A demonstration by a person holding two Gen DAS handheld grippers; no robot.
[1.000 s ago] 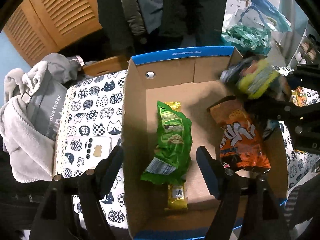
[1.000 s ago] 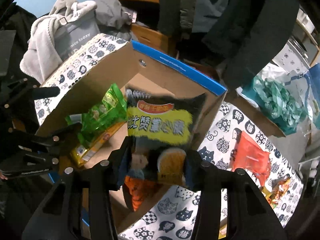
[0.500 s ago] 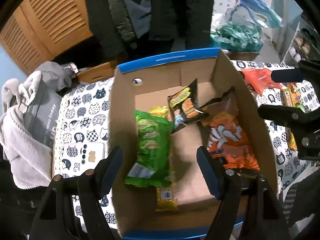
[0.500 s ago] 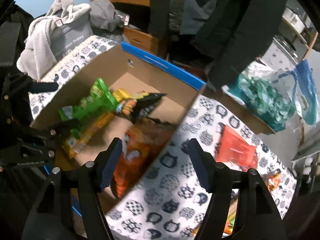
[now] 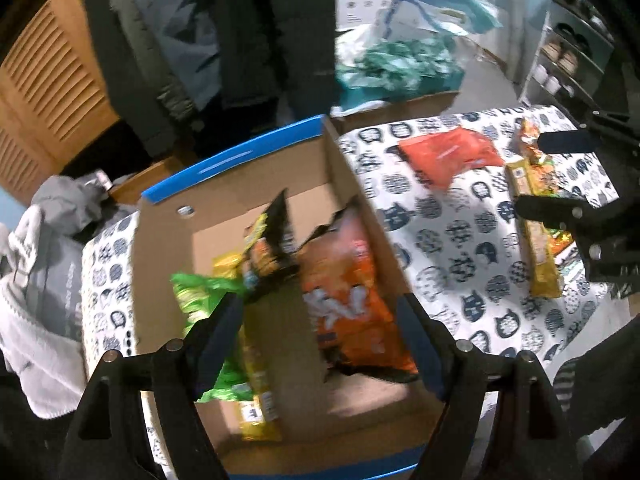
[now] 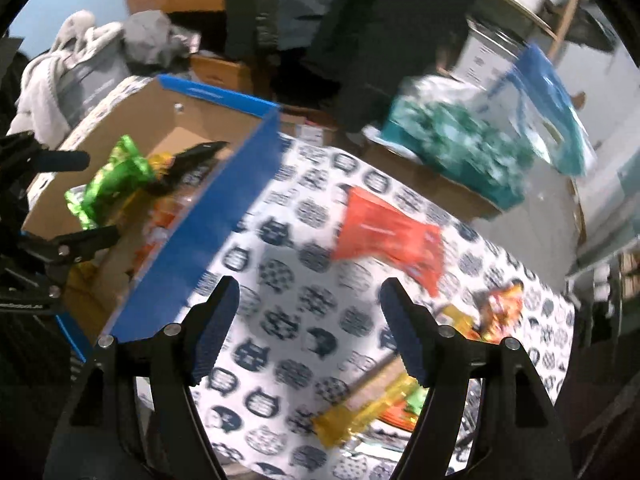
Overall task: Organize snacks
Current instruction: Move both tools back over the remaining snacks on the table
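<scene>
A cardboard box point(image 5: 360, 200) with blue edges point(image 6: 208, 216) holds a green bag point(image 5: 200, 292), an orange bag point(image 5: 348, 300), a black-and-yellow noodle pack point(image 5: 272, 240) and a yellow bar point(image 5: 256, 412). My left gripper point(image 5: 320, 340) is open and empty above the box's near end. My right gripper point(image 6: 308, 332) is open and empty over the cat-print cloth point(image 6: 304, 264), to the right of the box. On the cloth lie a red-orange pouch point(image 6: 384, 236), a yellow bar point(image 6: 360, 416) and a small orange pack point(image 6: 500, 308).
A grey towel and bag point(image 5: 40, 280) lie left of the box. A teal plastic bag point(image 6: 460, 148) sits on a brown box behind the table. Dark coats point(image 5: 240, 40) hang at the back. Wooden louvred doors point(image 5: 40, 80) stand at the far left.
My right gripper let go of the black-and-yellow noodle pack into the box, opened, and swung right over the cloth. My left gripper's view shifted right; it stays open.
</scene>
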